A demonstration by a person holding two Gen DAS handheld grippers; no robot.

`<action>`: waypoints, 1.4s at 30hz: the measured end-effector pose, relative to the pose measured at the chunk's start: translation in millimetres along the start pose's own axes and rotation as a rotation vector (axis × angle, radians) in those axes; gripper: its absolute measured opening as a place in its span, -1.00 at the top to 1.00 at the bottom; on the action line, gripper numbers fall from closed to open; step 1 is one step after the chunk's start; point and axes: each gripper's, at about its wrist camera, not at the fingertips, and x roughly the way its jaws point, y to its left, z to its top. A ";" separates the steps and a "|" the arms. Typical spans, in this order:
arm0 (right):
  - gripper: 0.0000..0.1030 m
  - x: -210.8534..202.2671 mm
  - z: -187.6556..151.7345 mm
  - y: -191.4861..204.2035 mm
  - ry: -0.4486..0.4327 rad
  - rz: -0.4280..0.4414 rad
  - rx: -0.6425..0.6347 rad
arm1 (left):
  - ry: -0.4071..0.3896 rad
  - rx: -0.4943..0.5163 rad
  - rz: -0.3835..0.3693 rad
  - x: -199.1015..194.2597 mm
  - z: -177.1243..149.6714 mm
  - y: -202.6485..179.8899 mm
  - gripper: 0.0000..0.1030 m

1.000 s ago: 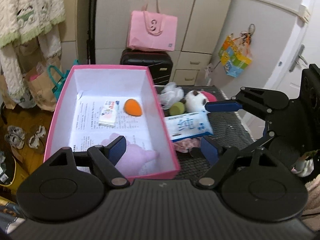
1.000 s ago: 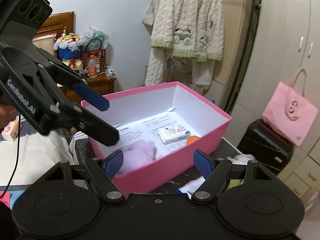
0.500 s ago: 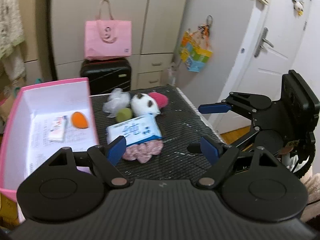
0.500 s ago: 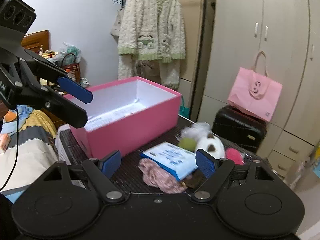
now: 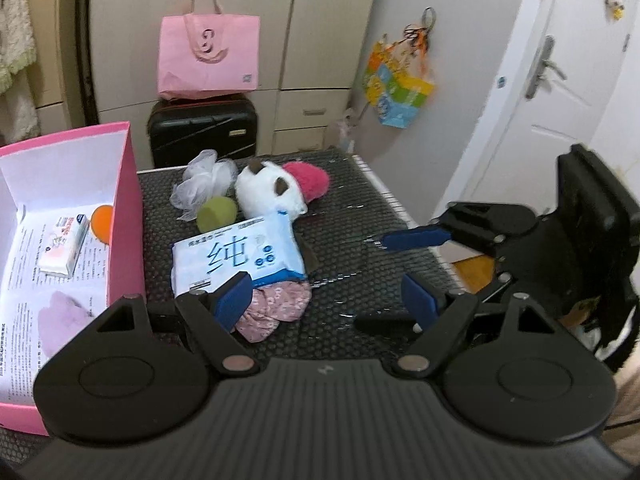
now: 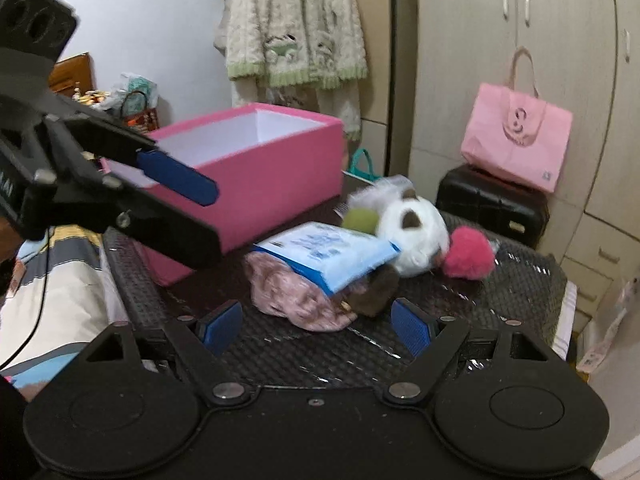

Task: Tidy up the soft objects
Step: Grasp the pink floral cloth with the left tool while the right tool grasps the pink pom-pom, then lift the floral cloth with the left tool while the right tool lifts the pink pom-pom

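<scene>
Three soft items lie in pink box point(image 5: 124, 216); tissue pack point(image 5: 236, 258), panda plush point(image 5: 268, 192), others remain on tabletop point(image 5: 352, 216); both jaws released, empty

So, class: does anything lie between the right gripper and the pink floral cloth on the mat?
Nothing visible does. The right gripper is open, with bare black mat up to the pink floral cloth. The blue tissue pack lies on the cloth's far part.

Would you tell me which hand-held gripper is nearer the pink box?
Left. The left hand-held gripper sits beside the pink box; the right hand-held gripper is farther off, beyond the pile.
</scene>
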 end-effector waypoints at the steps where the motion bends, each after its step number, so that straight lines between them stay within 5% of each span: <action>1: -0.66 1.9 -1.8 -5.4 -0.003 -0.006 0.003 | 0.002 0.005 0.021 5.6 -1.9 -0.7 -0.58; 8: -0.66 12.6 -4.1 -42.8 -0.029 -0.057 0.030 | -0.018 -0.050 0.081 36.3 -10.3 4.4 -0.58; 19: -0.66 31.7 6.1 -103.5 -0.080 -0.172 0.123 | -0.145 -0.081 0.331 67.0 -36.8 -1.0 -0.64; 28: -0.63 75.3 28.2 -139.0 -0.099 -0.159 0.267 | -0.201 -0.231 0.371 79.4 -49.8 8.3 -0.77; 35: -0.20 112.3 33.1 -146.6 -0.037 -0.123 0.285 | -0.147 -0.219 0.347 97.0 -55.0 7.8 -0.80; 40: -0.15 121.9 25.9 -153.0 -0.013 -0.077 0.347 | -0.159 -0.272 0.343 100.3 -57.0 17.8 -0.74; 41: -0.15 122.3 24.7 -154.1 -0.015 -0.072 0.354 | -0.166 -0.270 0.345 100.1 -57.2 17.2 -0.59; 42: -0.15 122.7 23.4 -154.8 -0.016 -0.068 0.360 | -0.167 -0.265 0.352 100.0 -57.2 16.5 -0.22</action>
